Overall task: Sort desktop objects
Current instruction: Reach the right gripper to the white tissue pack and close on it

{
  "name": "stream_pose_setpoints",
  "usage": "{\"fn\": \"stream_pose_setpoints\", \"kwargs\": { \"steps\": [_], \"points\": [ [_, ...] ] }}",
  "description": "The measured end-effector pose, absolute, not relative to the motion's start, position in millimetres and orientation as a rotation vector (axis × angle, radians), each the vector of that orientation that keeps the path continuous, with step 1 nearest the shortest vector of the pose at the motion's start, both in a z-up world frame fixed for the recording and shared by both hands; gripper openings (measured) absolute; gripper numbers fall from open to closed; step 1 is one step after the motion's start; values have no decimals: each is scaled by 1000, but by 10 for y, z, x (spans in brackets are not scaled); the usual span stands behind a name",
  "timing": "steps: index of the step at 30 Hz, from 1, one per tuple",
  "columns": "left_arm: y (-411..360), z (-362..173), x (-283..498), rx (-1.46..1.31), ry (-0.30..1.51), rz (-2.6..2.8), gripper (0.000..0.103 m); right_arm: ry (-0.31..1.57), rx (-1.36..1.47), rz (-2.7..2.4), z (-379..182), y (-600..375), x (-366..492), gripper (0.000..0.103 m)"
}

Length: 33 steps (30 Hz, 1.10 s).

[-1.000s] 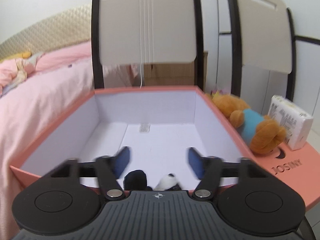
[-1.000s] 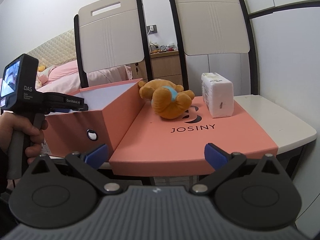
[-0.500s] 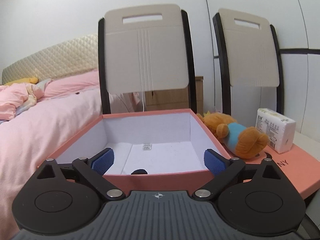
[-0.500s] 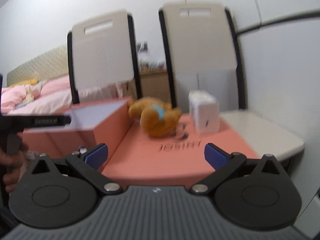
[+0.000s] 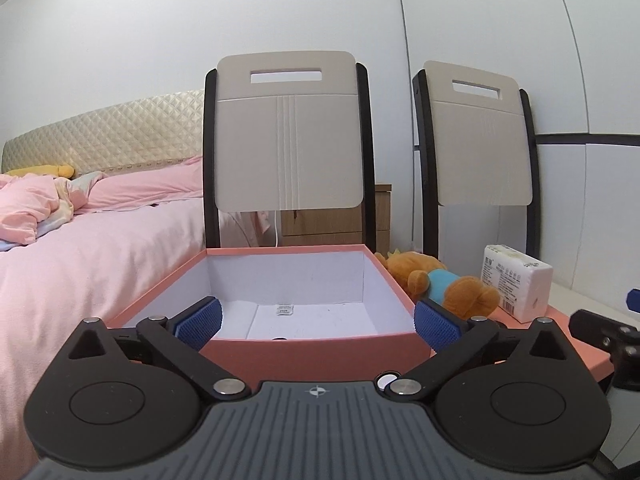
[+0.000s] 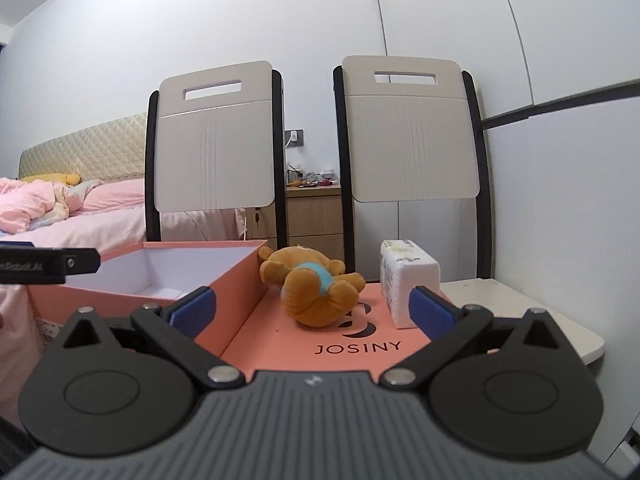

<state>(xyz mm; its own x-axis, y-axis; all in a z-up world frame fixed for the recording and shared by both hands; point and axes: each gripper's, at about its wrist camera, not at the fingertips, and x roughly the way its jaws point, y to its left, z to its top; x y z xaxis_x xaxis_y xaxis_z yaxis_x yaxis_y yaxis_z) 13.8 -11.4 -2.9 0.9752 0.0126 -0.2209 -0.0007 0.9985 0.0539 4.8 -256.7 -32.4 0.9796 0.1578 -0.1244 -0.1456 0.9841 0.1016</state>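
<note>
An open salmon-pink box (image 5: pixel 304 350) with a white inside stands on the table; it also shows in the right wrist view (image 6: pixel 236 288). A small dark thing (image 5: pixel 279 338) peeks above its near wall. My left gripper (image 5: pixel 316 320) is open and empty, just in front of the box's near wall. An orange plush bear (image 6: pixel 316 288) with a blue shirt lies on the pink lid (image 6: pixel 360 344) marked JOSINY, and shows in the left wrist view (image 5: pixel 436 280). A white tissue pack (image 6: pixel 406 280) stands right of it. My right gripper (image 6: pixel 312 308) is open and empty, short of the lid.
Two chair backs (image 6: pixel 220 140) (image 6: pixel 408 132) stand behind the table. A pink bed (image 5: pixel 80 248) lies to the left. A wooden nightstand (image 6: pixel 314 216) with small items sits between the chairs. The white tabletop (image 6: pixel 520 304) extends right of the lid.
My left gripper has pulled back and up out of the box, leaving a black-and-white plush inside. My right gripper has moved forward toward the lid and the bear.
</note>
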Motion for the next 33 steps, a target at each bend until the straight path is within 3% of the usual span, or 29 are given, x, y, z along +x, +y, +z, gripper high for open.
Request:
{"fn": "stream_pose_setpoints", "kwargs": {
  "steps": [17, 23, 33],
  "points": [
    [-1, 38, -175, -4, 199, -41, 103, 196, 252, 121, -391, -2833, -43, 103],
    [45, -19, -81, -21, 209, -45, 103, 252, 188, 154, -51, -2835, 96, 103],
    [78, 71, 353, -52, 247, -36, 103, 344, 123, 67, -24, -2924, 1521, 103]
  ]
}}
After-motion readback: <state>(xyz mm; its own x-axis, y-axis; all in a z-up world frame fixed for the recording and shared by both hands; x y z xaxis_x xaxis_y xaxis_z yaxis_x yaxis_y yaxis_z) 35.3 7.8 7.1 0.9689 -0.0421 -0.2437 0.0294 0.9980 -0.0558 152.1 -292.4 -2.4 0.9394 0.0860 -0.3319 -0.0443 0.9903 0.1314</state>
